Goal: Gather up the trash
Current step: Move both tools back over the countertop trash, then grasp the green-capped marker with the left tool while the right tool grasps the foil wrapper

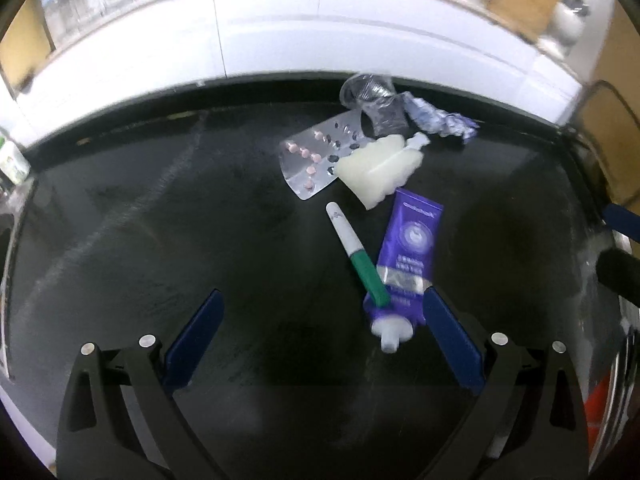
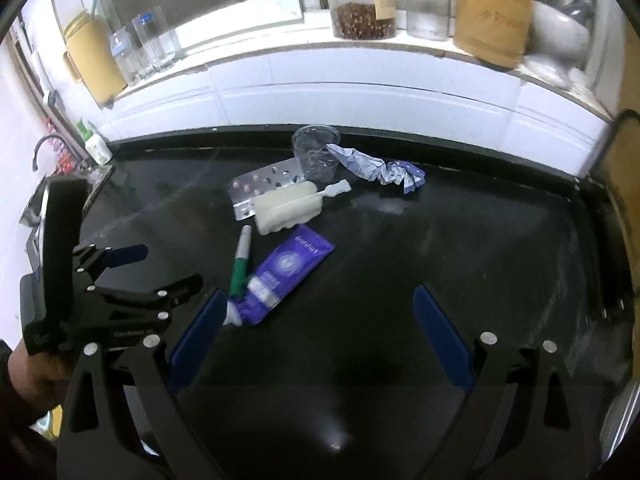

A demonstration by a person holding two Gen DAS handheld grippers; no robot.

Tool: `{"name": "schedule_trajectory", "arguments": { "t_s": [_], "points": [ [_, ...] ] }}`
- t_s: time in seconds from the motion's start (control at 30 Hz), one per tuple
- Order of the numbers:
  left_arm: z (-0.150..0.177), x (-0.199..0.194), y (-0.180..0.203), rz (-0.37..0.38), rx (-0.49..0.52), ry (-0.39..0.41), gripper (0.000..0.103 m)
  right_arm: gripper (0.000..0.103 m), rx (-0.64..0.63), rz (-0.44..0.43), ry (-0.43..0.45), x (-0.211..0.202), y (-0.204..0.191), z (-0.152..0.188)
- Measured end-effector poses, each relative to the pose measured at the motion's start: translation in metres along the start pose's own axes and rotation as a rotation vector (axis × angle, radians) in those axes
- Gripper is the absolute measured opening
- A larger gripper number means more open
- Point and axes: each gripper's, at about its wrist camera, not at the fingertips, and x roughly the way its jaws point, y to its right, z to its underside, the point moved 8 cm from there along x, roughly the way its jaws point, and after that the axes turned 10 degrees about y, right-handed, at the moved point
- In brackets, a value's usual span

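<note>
Now, left gripper [image 1: 320, 320] fingers wide apart, empty, purple tube [image 1: 404, 264] touching its right finger, right gripper [image 2: 320, 320] likewise.

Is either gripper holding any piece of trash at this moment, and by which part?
Nothing is held. The left gripper and right gripper are both open and empty; the purple tube lies on the black counter.
</note>
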Motion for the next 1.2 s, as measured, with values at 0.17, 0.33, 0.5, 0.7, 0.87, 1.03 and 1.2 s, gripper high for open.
{"name": "schedule_trajectory", "arguments": {
  "t_s": [0.17, 0.33, 0.5, 0.7, 0.87, 1.03, 1.2],
  "points": [
    [-0.005, 0.039, 0.002, -0.037, -0.016, -0.032, 0.095, 0.091, -0.051, -0.020, -0.043, 0.045, 0.032, -0.013],
    [-0.007, 0.065, 0.002, -0.049, -0.049, -0.064, 0.089, 0.091, -0.094, -0.045, -0.084, 0.103, 0.066, -0.030],
    [-0.006, 0.082, 0.003, -0.042, -0.090, -0.083, 0.077, 0.091, -0.124, -0.060, -0.122, 0.162, 0.093, -0.040],
    [-0.011, 0.081, 0.007, -0.037, -0.061, -0.075, 0.041, 0.084, -0.192, -0.104, -0.137, 0.207, 0.097, -0.053],
    [-0.012, 0.083, 0.014, -0.025, -0.024, -0.086, 0.015, 0.056, -0.246, -0.120, -0.115, 0.221, 0.091, -0.060],
    [-0.010, 0.083, 0.015, -0.019, -0.006, -0.098, 0.012, 0.021, -0.236, -0.131, -0.120, 0.211, 0.087, -0.058],
    [-0.016, 0.067, 0.009, -0.010, 0.005, -0.071, 0.012, 0.019, -0.172, -0.118, -0.102, 0.178, 0.088, -0.051]
  ]
}}
